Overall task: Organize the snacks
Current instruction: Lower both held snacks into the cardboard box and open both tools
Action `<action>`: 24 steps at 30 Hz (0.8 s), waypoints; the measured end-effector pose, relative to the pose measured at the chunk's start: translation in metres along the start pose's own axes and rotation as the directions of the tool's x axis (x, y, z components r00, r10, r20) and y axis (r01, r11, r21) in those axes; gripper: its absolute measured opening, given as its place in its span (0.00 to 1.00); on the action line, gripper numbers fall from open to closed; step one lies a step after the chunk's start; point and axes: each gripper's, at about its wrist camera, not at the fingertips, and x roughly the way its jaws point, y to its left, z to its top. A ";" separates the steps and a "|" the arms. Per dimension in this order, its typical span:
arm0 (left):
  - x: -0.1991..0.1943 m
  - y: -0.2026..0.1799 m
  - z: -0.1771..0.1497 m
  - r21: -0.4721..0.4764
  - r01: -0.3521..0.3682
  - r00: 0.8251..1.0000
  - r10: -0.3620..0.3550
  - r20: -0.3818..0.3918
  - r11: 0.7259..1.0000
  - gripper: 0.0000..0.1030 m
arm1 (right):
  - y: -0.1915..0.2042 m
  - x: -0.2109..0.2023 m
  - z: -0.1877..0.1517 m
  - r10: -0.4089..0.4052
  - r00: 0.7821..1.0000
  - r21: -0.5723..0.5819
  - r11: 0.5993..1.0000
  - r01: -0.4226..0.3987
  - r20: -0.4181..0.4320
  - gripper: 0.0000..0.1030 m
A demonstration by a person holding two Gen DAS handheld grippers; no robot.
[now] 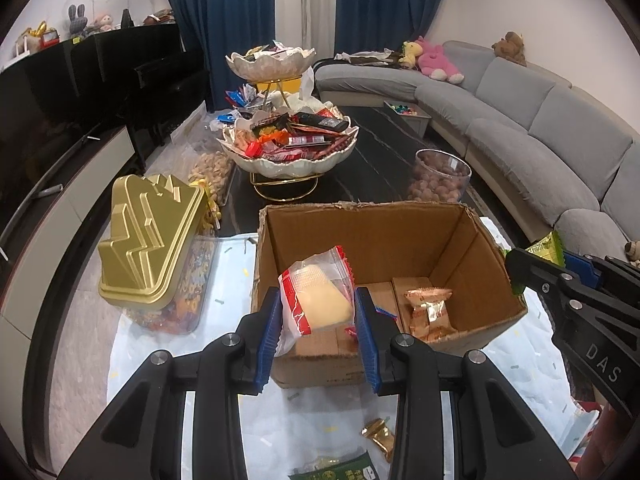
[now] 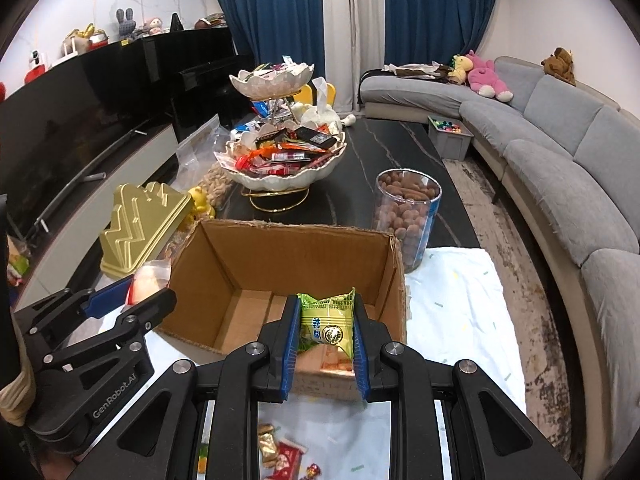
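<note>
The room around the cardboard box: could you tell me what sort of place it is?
Most likely a home living room: a grey sectional sofa with plush toys, blue curtains, and a dark coffee table.

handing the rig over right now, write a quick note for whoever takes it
Left claw: shut on the red-and-clear snack packet, held over the near edge of the cardboard box.
Right claw: shut on the green snack packet, also over the box's near edge.
Done: one copper-coloured packet already lies in the box.
Left: drop both held packets in, then pick up the loose ones on the white cloth near you: the gold packet, the dark green packet and the red packet.
</note>
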 end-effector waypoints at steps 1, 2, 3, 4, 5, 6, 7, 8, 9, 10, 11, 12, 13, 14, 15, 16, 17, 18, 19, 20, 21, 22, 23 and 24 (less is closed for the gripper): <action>0.000 0.000 0.000 0.001 0.000 1.000 0.000 0.000 1.000 0.35 | 0.000 0.002 0.001 0.000 1.000 0.000 1.000 0.000 -0.001 0.24; 0.002 -0.001 0.001 0.001 0.000 1.000 0.000 -0.001 1.000 0.35 | -0.001 0.003 0.002 0.000 1.000 0.000 1.000 0.000 -0.002 0.24; 0.005 -0.001 0.003 0.001 0.002 1.000 -0.002 -0.003 1.000 0.35 | -0.001 0.005 0.003 0.001 1.000 0.001 1.000 -0.001 -0.003 0.24; 0.007 -0.001 0.004 0.001 0.002 1.000 -0.002 -0.004 1.000 0.35 | -0.001 0.007 0.004 0.001 1.000 0.001 1.000 -0.001 -0.006 0.24; 0.009 -0.001 0.005 0.002 0.002 1.000 -0.002 -0.006 1.000 0.35 | -0.001 0.009 0.004 0.002 1.000 0.001 1.000 -0.002 -0.009 0.24; 0.011 -0.001 0.005 0.003 0.003 1.000 -0.003 -0.009 1.000 0.35 | -0.002 0.011 0.005 0.002 1.000 0.001 1.000 -0.002 -0.012 0.24; 0.014 -0.002 0.006 0.003 0.003 1.000 -0.003 -0.012 1.000 0.35 | -0.002 0.014 0.005 0.003 1.000 0.001 1.000 -0.003 -0.016 0.24; 0.018 -0.002 0.006 0.003 0.004 1.000 -0.004 -0.017 1.000 0.35 | -0.002 0.016 0.005 0.004 1.000 0.000 1.000 -0.004 -0.020 0.24; 0.020 -0.002 0.006 0.003 0.004 1.000 -0.004 -0.021 1.000 0.35 | -0.003 0.019 0.005 0.006 1.000 0.001 1.000 -0.006 -0.026 0.24; 0.022 -0.002 0.006 0.004 0.004 1.000 -0.004 -0.023 1.000 0.35 | -0.003 0.023 0.006 0.008 0.999 0.002 1.000 -0.008 -0.032 0.24; 0.025 -0.002 0.006 0.004 0.004 1.000 -0.004 -0.027 1.000 0.35 | -0.003 0.024 0.005 0.008 0.999 0.002 1.000 -0.008 -0.036 0.24; 0.027 -0.002 0.006 0.003 0.004 1.000 -0.004 -0.031 1.000 0.35 | -0.003 0.027 0.006 0.008 0.999 0.001 1.000 -0.008 -0.038 0.24; 0.030 -0.002 0.006 0.003 0.004 0.999 -0.004 -0.035 1.000 0.35 | -0.003 0.029 0.006 0.008 0.999 0.000 1.000 -0.008 -0.042 0.24; 0.032 -0.002 0.006 0.003 0.005 0.999 -0.005 -0.038 1.000 0.35 | -0.003 0.031 0.007 0.008 0.999 -0.001 1.000 -0.008 -0.045 0.24; 0.034 -0.002 0.007 0.003 0.005 0.999 -0.005 -0.041 1.000 0.35 | -0.003 0.034 0.007 0.008 0.999 -0.002 1.000 -0.008 -0.048 0.24; 0.035 -0.002 0.007 0.003 0.006 0.999 -0.006 -0.043 1.000 0.35 | -0.003 0.035 0.007 0.007 0.999 -0.002 1.000 -0.007 -0.050 0.24; 0.037 -0.002 0.007 0.003 0.008 0.999 -0.008 -0.046 1.000 0.35 | -0.003 0.037 0.007 0.007 0.999 -0.003 1.000 -0.008 -0.053 0.24; 0.039 -0.002 0.008 0.003 0.009 0.999 -0.009 -0.049 1.000 0.36 | -0.003 0.039 0.007 0.008 0.998 -0.004 1.000 -0.008 -0.055 0.24; 0.040 -0.001 0.008 0.002 0.009 0.999 -0.009 -0.050 1.000 0.36 | -0.003 0.040 0.007 0.008 0.998 -0.005 1.000 -0.008 -0.057 0.24; 0.041 -0.001 0.008 0.000 0.010 0.999 -0.010 -0.051 1.000 0.36 | -0.003 0.041 0.007 0.008 0.998 -0.005 1.000 -0.008 -0.060 0.24; 0.042 -0.001 0.008 -0.002 0.013 0.999 -0.013 -0.053 1.000 0.36 | -0.003 0.043 0.006 0.009 0.998 -0.004 1.000 -0.009 -0.065 0.24; 0.042 -0.001 0.008 -0.003 0.012 0.998 -0.013 -0.054 1.000 0.36 | -0.003 0.044 0.006 0.010 0.998 -0.004 1.000 -0.010 -0.068 0.24; 0.043 0.000 0.008 -0.003 0.012 0.998 -0.012 -0.055 1.000 0.37 | -0.003 0.045 0.006 0.010 0.997 -0.006 1.000 -0.011 -0.071 0.24; 0.043 0.000 0.008 -0.003 0.012 0.998 -0.012 -0.056 1.000 0.37 | -0.002 0.046 0.007 0.010 0.997 -0.009 1.000 -0.011 -0.072 0.24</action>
